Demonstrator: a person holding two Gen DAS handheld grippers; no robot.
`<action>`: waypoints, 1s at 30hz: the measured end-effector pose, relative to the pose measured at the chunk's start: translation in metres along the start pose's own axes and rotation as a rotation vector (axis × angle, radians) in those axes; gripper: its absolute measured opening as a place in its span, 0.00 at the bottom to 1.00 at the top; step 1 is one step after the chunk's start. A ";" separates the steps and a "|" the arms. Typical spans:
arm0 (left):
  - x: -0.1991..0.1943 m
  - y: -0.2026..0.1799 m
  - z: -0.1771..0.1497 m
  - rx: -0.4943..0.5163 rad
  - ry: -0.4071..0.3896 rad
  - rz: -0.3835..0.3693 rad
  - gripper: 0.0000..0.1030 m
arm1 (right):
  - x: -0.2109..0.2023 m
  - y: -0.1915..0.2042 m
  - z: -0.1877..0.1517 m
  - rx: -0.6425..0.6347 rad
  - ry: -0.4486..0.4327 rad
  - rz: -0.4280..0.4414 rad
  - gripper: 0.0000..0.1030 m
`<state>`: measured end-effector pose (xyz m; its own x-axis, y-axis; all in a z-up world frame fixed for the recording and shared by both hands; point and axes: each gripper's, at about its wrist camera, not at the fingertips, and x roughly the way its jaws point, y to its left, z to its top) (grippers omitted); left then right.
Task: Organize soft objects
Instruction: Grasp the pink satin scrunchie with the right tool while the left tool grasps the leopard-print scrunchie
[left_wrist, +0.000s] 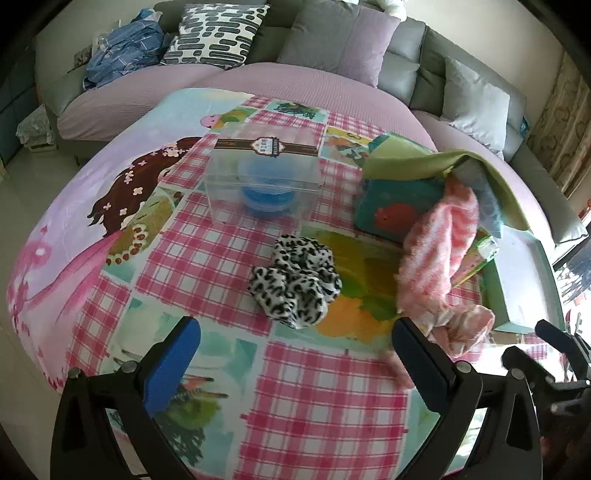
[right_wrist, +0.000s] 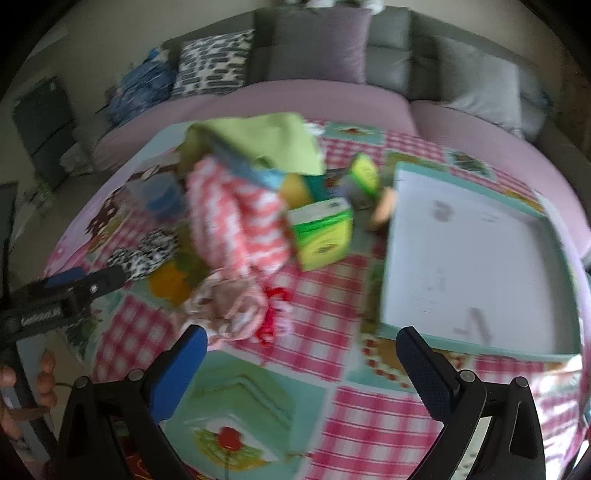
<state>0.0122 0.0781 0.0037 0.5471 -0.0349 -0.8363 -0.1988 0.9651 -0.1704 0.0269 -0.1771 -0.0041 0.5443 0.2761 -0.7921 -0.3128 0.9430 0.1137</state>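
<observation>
Both the left gripper (left_wrist: 295, 350) and right gripper (right_wrist: 301, 363) hover over a patterned tablecloth (left_wrist: 295, 406), fingers spread wide, holding nothing. A leopard-print scrunchie (left_wrist: 295, 282) lies ahead of the left gripper, beside a pink striped cloth (left_wrist: 439, 254).

No legible text, clear box's (left_wrist: 264, 173) brown label (left_wrist: 266, 146) too blurred.

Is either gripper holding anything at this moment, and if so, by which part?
Nothing is held. The left gripper and the right gripper are both open, with only the patterned cloth between their fingers.
</observation>
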 end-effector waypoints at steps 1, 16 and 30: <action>0.003 0.002 0.003 0.001 0.015 0.009 1.00 | 0.004 0.005 0.001 -0.018 0.005 0.020 1.00; 0.027 0.019 0.012 -0.004 0.050 0.001 0.97 | 0.031 0.033 0.006 -0.077 0.010 0.131 0.48; 0.048 0.005 0.015 0.037 0.096 -0.020 0.29 | 0.031 0.027 0.009 -0.056 0.000 0.167 0.09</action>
<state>0.0501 0.0854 -0.0298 0.4698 -0.0769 -0.8794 -0.1581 0.9728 -0.1695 0.0422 -0.1414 -0.0200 0.4810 0.4276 -0.7654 -0.4419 0.8722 0.2097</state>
